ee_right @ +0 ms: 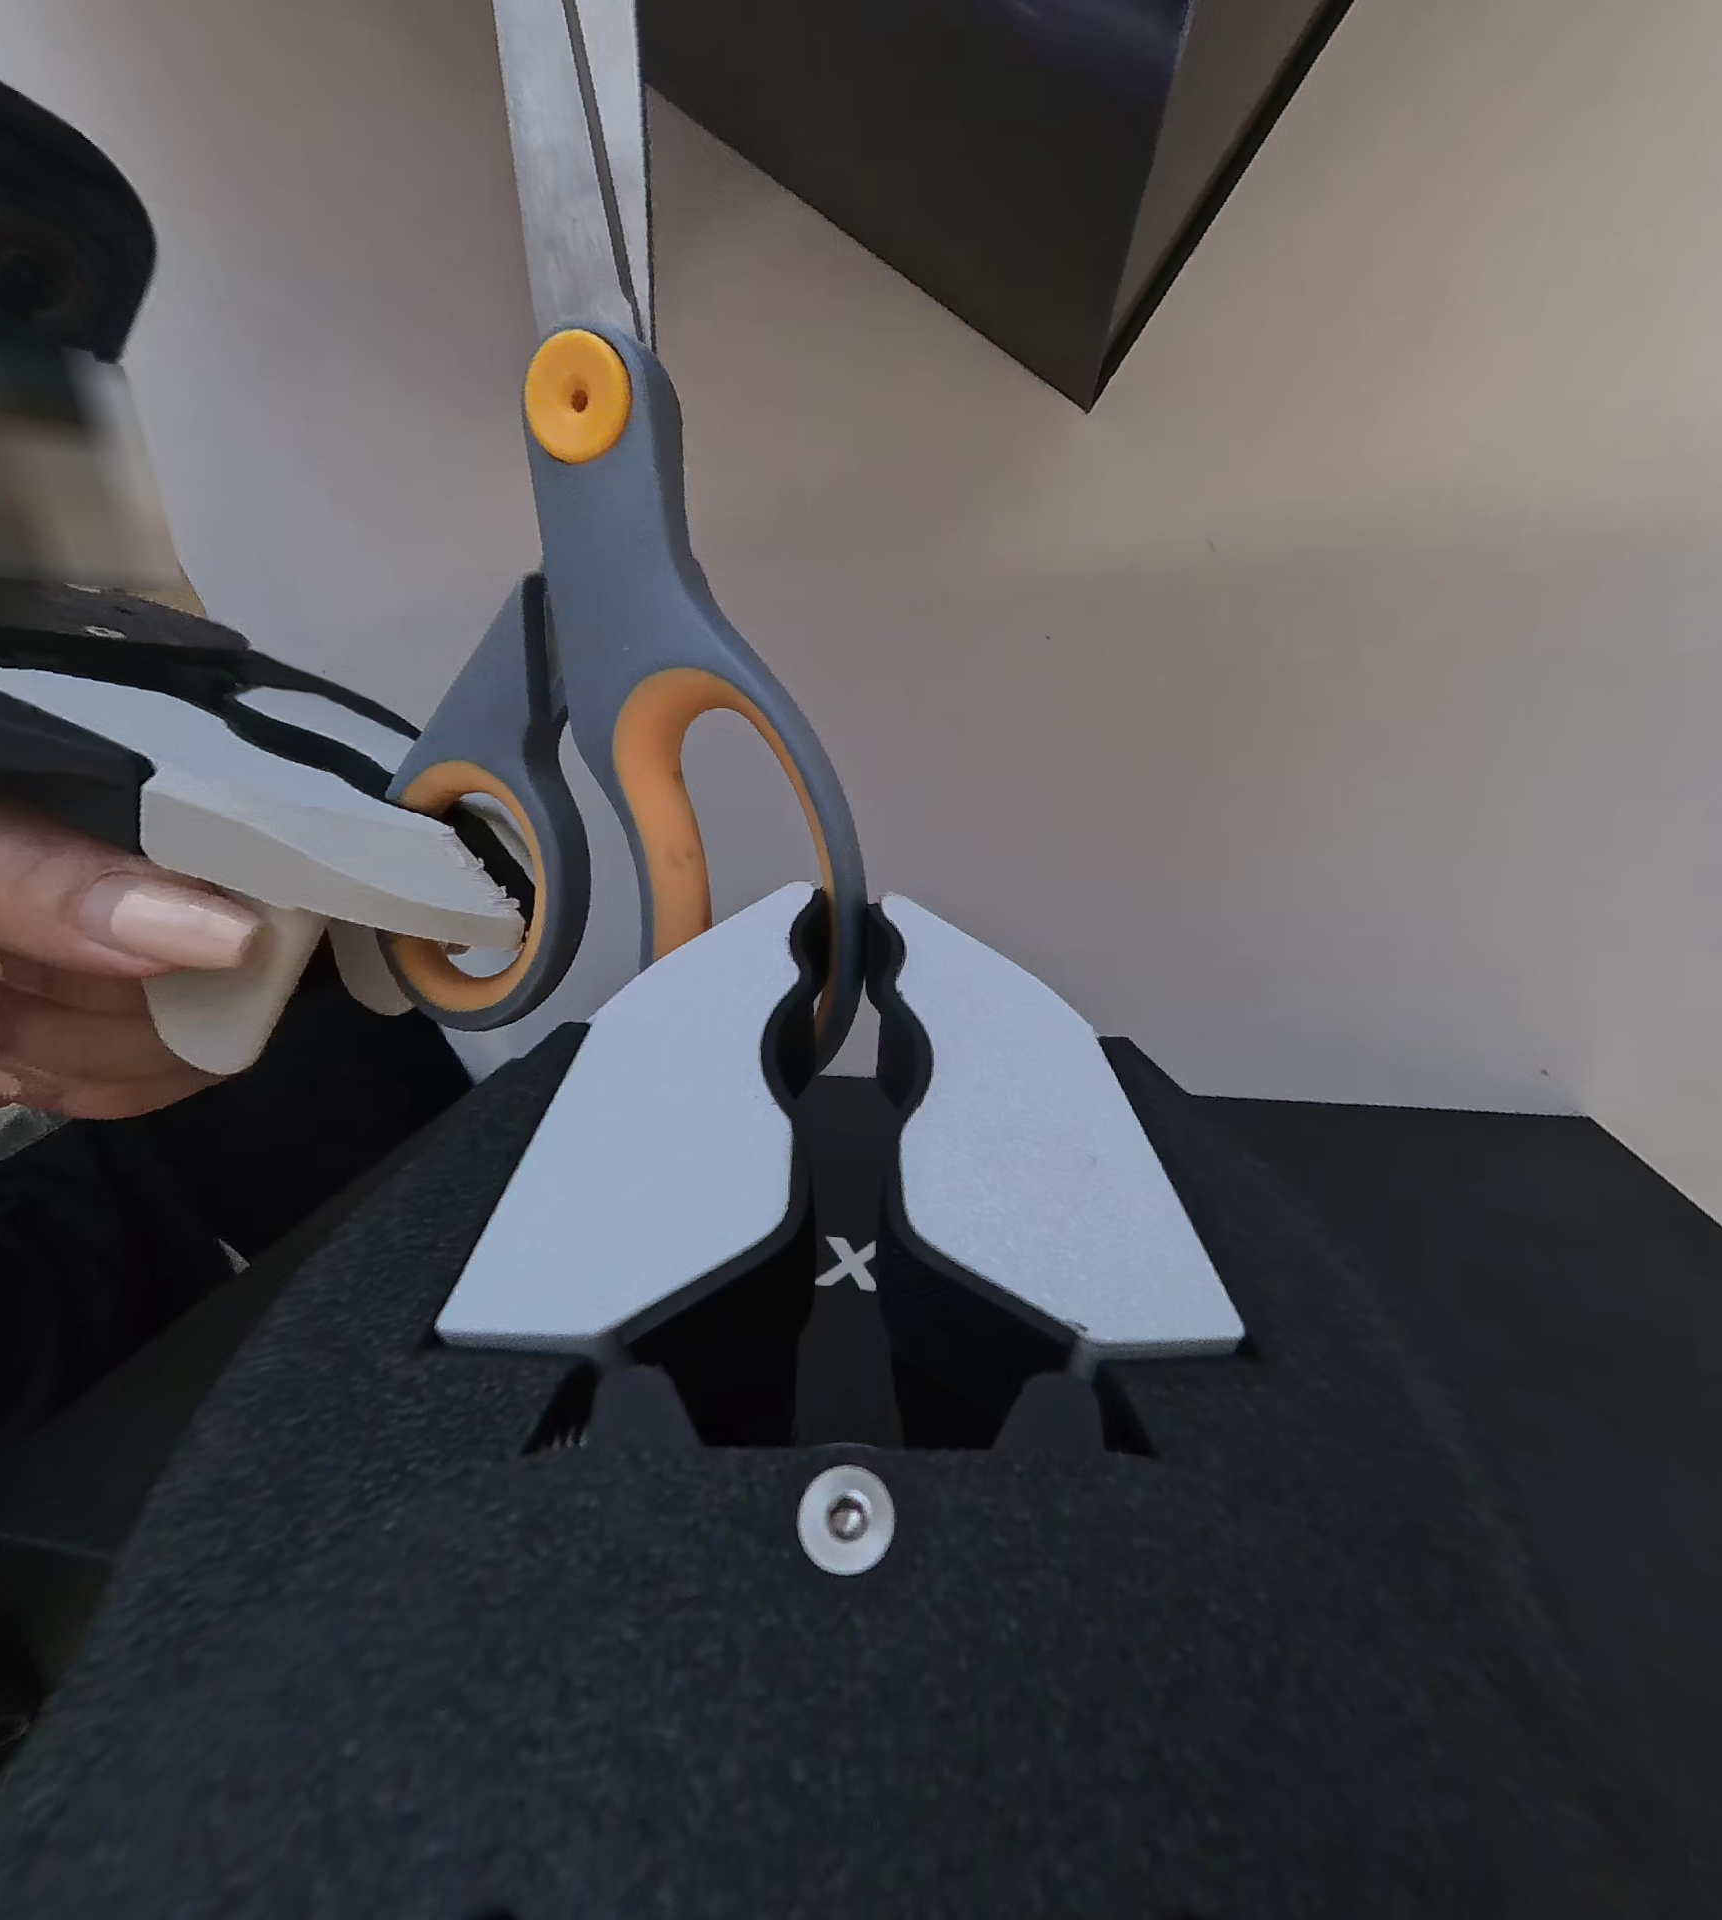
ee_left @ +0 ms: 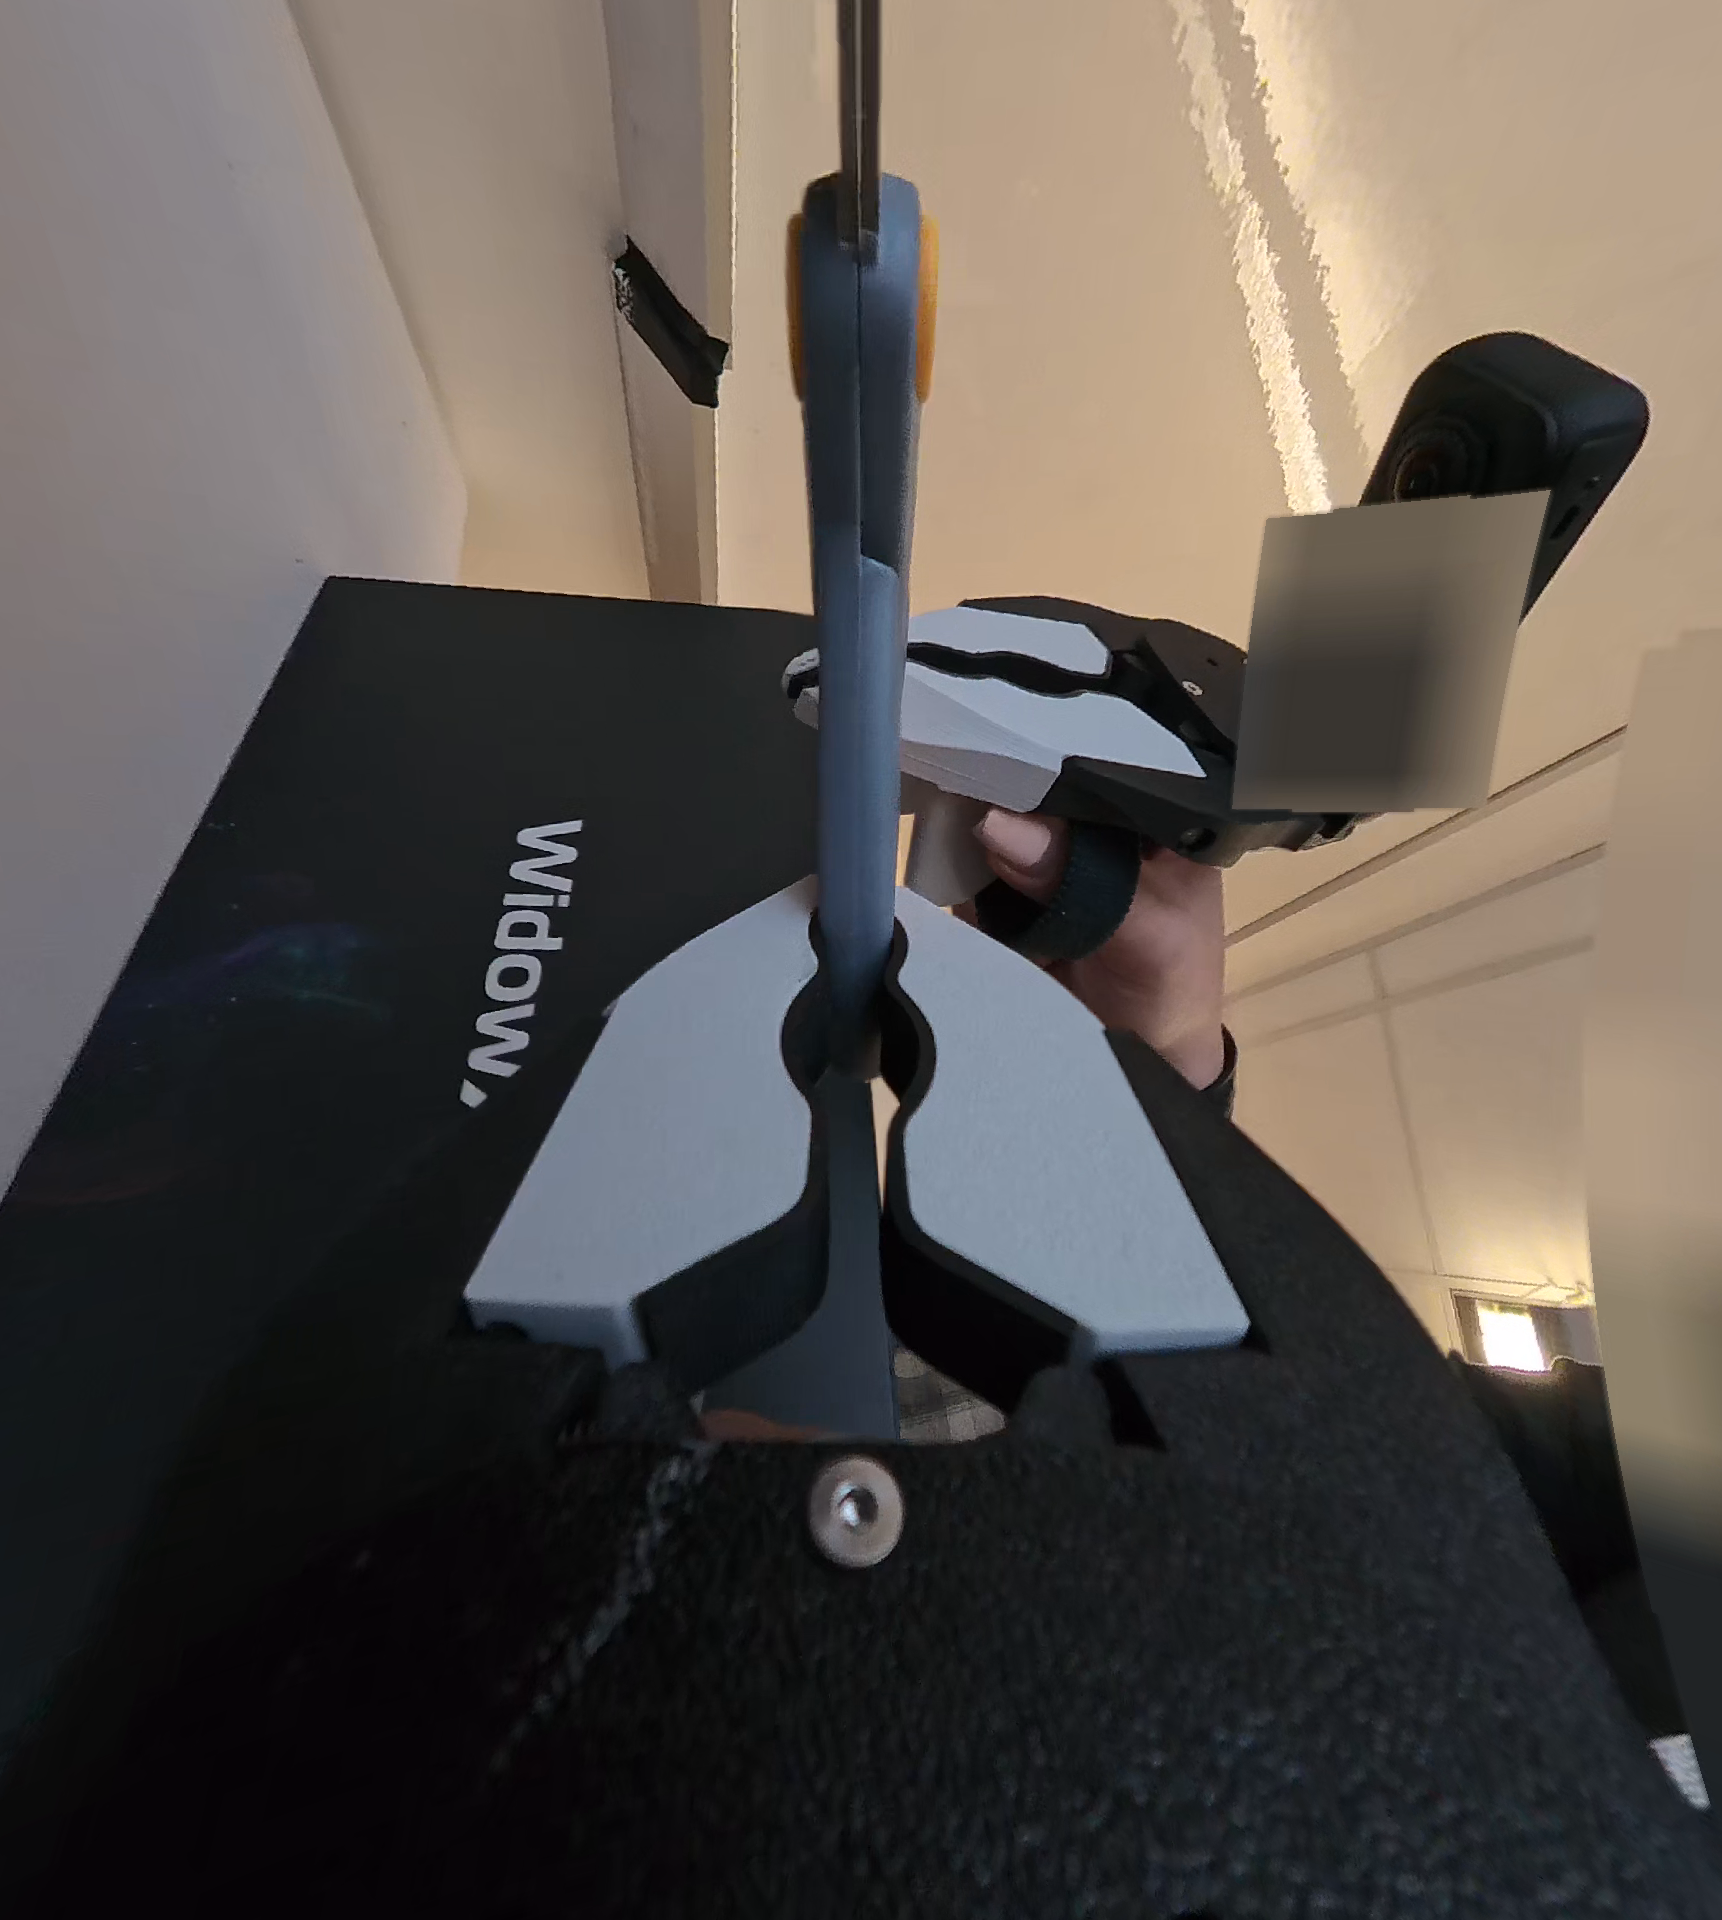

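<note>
Scissors [ee_right: 628, 644] stand blades-up, filling the 12 o'clock line ahead of the right gripper [ee_right: 841, 935], whose jaws clamp the large handle loop. The left gripper [ee_right: 493, 883] comes in from 9 o'clock, its tip in the small loop, blocking that side. Black box [ee_right: 992, 187] overhangs at 1 o'clock, near the blades. Bare wall [ee_right: 1356, 727] behind, 2 to 3 o'clock, free room before it.

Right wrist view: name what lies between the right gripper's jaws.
The right gripper pinches the rim of the scissors' larger handle loop between its jaws, shown in the right wrist view.
</note>
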`<state>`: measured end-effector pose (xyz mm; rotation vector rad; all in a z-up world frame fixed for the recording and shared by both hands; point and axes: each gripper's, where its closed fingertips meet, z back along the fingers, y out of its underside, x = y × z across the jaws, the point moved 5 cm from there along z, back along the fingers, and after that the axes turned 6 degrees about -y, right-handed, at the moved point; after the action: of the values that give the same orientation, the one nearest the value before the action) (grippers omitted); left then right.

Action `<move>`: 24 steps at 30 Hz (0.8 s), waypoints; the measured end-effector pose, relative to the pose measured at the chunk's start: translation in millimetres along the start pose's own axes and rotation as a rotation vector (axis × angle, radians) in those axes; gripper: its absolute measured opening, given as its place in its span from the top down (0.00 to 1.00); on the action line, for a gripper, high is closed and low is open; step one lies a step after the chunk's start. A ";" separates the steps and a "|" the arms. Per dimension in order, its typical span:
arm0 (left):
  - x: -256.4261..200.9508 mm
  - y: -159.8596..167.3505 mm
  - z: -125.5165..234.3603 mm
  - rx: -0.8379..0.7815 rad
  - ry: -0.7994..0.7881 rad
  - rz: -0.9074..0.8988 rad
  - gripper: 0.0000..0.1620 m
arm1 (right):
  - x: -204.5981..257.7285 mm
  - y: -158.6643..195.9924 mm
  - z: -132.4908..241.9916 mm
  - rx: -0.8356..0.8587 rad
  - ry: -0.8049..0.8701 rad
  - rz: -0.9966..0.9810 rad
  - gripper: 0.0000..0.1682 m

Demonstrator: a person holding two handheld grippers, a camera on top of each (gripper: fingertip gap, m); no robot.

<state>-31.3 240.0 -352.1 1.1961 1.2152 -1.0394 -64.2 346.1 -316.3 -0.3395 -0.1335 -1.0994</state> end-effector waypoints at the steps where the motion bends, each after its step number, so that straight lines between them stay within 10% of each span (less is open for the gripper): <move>1: 1.4 -0.2 0.1 0.002 -0.006 -0.013 0.98 | -0.2 0.0 -0.6 0.001 -0.002 0.000 0.96; 24: 11.3 -0.9 5.2 -0.028 -0.020 -0.064 0.98 | -8.5 6.0 6.9 -0.111 -0.217 -0.039 0.94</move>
<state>-30.5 235.2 -363.6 1.1297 1.2555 -1.0756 -62.3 358.0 -313.4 -0.5579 -0.2730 -1.1092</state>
